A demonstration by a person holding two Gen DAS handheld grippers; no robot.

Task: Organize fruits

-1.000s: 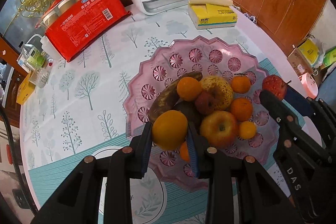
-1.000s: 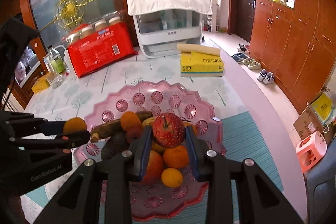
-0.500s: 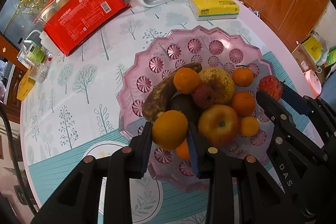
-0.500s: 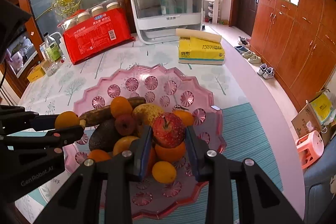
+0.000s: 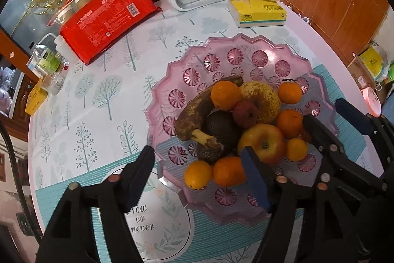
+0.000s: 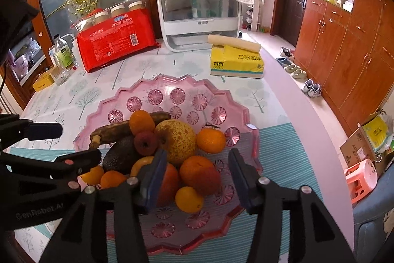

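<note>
A pink scalloped fruit plate [image 5: 221, 58] [image 6: 157, 95] holds a pile of fruit: a browned banana [image 5: 194, 112], a dark avocado [image 5: 221, 130], a yellow pear [image 6: 176, 138], a red-yellow apple [image 5: 263, 142], a small red apple [image 6: 205, 180] and several oranges. My left gripper [image 5: 199, 176] is open and empty, hovering over the plate's near edge above an orange [image 5: 198, 174]. My right gripper [image 6: 197, 179] is open and empty, its jaws either side of the small red apple on the pile.
A red multipack of cups [image 5: 106, 16], a white covered appliance [image 6: 199, 19] and a yellow tissue pack [image 6: 236, 61] stand at the table's back. Bottles and a glass [image 6: 60, 61] sit at the left edge. A round placemat [image 5: 152, 226] lies under the left gripper.
Both grippers opened. The left one released its orange at the plate's near edge; the right one released the small red apple onto the pile.
</note>
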